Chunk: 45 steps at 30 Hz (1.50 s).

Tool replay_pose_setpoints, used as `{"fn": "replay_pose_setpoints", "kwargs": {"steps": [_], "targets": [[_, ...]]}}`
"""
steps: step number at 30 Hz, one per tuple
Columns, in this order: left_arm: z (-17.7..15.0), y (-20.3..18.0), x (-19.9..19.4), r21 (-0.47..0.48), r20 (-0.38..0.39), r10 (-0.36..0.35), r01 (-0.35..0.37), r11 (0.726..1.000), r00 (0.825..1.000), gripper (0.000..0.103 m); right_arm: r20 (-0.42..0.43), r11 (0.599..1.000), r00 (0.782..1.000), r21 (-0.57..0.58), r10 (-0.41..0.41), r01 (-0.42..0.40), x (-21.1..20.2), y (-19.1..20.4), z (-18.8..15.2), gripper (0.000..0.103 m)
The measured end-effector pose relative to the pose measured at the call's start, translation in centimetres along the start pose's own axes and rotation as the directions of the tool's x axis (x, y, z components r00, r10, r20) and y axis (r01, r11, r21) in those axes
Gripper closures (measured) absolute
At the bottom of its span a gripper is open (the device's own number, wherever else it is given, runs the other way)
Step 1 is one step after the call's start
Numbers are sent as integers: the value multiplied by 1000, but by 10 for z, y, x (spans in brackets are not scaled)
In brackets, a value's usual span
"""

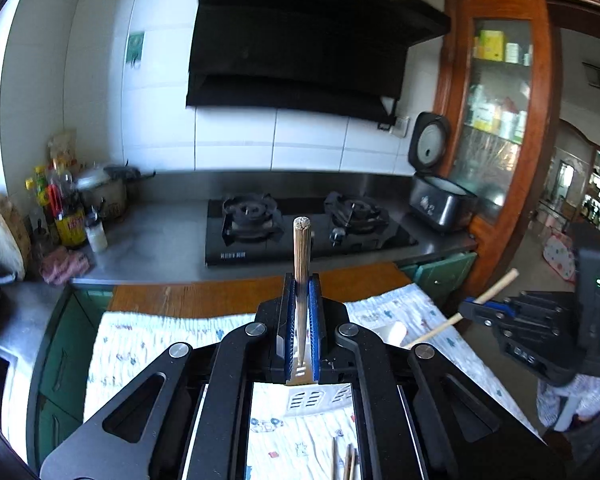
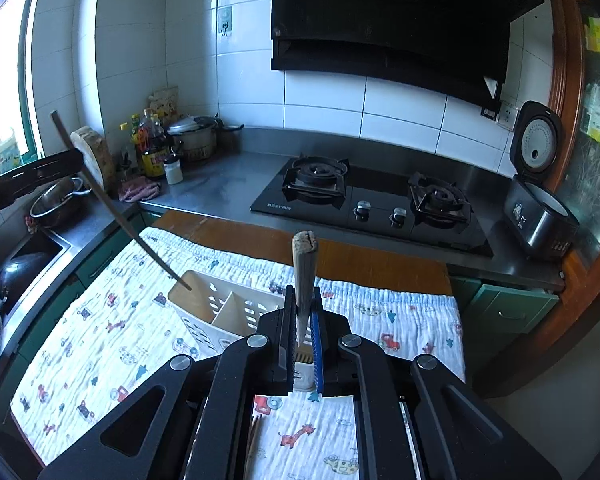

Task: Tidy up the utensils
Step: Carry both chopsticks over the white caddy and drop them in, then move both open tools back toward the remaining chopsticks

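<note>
Left gripper (image 1: 302, 312) is clamped tight on a chopstick (image 1: 302, 252) poking out at 12 o'clock past the pads. Right gripper (image 2: 302, 320) is pinched on a second stick (image 2: 305, 268), also at 12. Holder (image 2: 220, 312), white with slots and a divider, sits on the printed cloth (image 2: 400, 320) just ahead of the right jaws, around 10 to 11. Stove (image 2: 372, 196) at 1, cooker (image 2: 540, 216) at 2, bottles (image 2: 152, 148) at 10. Both sticks are light bamboo, blunt-ended.
</note>
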<state>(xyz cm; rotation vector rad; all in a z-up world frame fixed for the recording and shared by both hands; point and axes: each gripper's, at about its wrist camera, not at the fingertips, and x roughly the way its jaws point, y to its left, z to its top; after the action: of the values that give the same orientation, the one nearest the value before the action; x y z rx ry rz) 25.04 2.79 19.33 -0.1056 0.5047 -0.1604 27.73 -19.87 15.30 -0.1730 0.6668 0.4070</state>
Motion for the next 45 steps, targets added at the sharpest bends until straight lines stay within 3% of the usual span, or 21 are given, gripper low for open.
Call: {"fn": "replay_pose_setpoints", "kwargs": {"steps": [14, 19, 22, 30, 32, 37, 45], "targets": [[-41, 23, 67, -40, -159, 11, -17, 999, 987, 97, -61, 1000, 998, 8, -10, 10, 39, -4, -15, 96], [-49, 20, 70, -24, -168, 29, -33, 999, 985, 96, -54, 1000, 998, 16, -13, 13, 39, -6, -18, 96], [-49, 20, 67, -27, -161, 30, -35, 999, 987, 88, -34, 1000, 999, 25, -15, 15, 34, -7, -17, 94], [-45, 15, 24, -35, -71, 28, -30, 999, 997, 55, 77, 999, 996, 10, -48, 48, -14, -4, -19, 65], [-50, 14, 11, -37, -54, 27, -29, 999, 998, 43, 108, 999, 993, 6, -51, 51, -30, -1, -24, 55], [-74, 11, -22, -31, -40, 21, -22, 999, 999, 30, 148, 999, 988, 3, -43, 43, -62, 9, -51, 39], [-127, 12, -60, -36, -53, 25, -27, 999, 998, 22, 118, 1000, 993, -4, 11, -11, -81, 32, -114, 24]]}}
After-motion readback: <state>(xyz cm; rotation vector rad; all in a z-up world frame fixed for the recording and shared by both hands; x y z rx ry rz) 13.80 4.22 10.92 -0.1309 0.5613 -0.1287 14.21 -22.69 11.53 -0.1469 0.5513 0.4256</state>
